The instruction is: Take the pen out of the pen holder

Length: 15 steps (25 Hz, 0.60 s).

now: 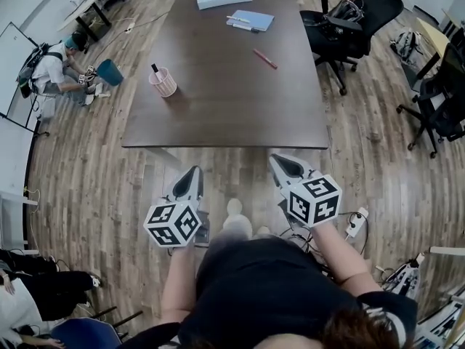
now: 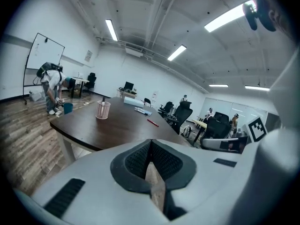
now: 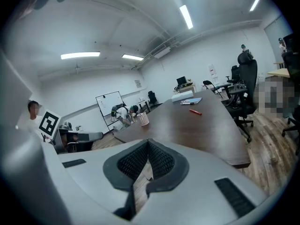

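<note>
Head view
- Pen location: dark pen [image 1: 155, 69] in the pink mesh pen holder [image 1: 163, 83], on the left part of the dark table [image 1: 218, 115], well apart from both grippers.
- Pen axis: near upright with a slight lean. Dark top end up, clear of the rim. Lower end hidden inside the cup.
- Left gripper [image 1: 193, 174]: jaws pressed together, nothing between them. Held short of the near table edge.
- Right gripper [image 1: 280, 163]: jaws likewise together and empty, also short of the table edge.
- Risk, wrong target: red pen [image 1: 265, 59] lying loose on the table to the right, easy to mistake for the task's pen.
- Risk, tipping: mesh cup probably light, so likely to slide or topple if struck on the rim or if the pen is dragged sideways instead of along its own axis.

Left gripper view
- Jaws: ribbed pads of the left gripper [image 2: 151, 141] meeting at the tip, nothing held.
- Pen holder [image 2: 103, 110]: far off on the table's left side. Pen top too small to read clearly here.
- Risk, closed approach: arriving with jaws unopened would mean pushing the pen or the cup, not gripping.

Right gripper view
- Jaws: right gripper [image 3: 148, 141] closed at the tip, empty.
- Pen holder [image 3: 142, 119]: small, at the far left of the table, with the red pen [image 3: 195, 111] much nearer this gripper's line.
- Risk, shallow grip: only a short length of pen stands above the rim, so a slip is likely with a pinch at the very tip.
</note>
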### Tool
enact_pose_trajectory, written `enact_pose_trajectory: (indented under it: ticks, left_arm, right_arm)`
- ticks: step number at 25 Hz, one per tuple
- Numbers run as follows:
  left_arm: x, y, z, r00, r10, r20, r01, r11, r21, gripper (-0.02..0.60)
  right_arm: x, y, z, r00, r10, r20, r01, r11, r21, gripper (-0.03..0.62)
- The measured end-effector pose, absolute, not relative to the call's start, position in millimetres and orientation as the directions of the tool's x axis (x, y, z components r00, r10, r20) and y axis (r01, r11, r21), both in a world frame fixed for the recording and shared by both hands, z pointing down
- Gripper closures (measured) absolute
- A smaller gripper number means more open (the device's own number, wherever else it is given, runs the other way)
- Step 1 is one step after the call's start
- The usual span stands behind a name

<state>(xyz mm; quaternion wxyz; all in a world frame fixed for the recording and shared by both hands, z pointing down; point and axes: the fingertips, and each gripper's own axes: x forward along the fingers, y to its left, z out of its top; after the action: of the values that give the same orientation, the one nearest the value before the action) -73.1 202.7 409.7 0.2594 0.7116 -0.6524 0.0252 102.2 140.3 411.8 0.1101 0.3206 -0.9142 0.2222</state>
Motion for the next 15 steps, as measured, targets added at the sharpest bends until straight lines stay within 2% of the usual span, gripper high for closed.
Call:
enact_pose_trajectory:
  ticks: [5, 15]
  left_arm:
    - [-80, 189, 411, 0.127, -0.923, 0.364, -0.958, -0.018, 0.287, 0.552]
    - [-107, 102, 421, 0.212, -0.910, 0.355, -0.944, -0.098, 0.314, 0.552]
  right_arm:
    - [98, 137, 418, -0.769, -0.525, 0.364, -0.633, 0.700, -0.330, 0.576]
    - [69, 77, 426, -0.726, -0.558, 0.403, -0.679, 0.675, -0.288, 0.576]
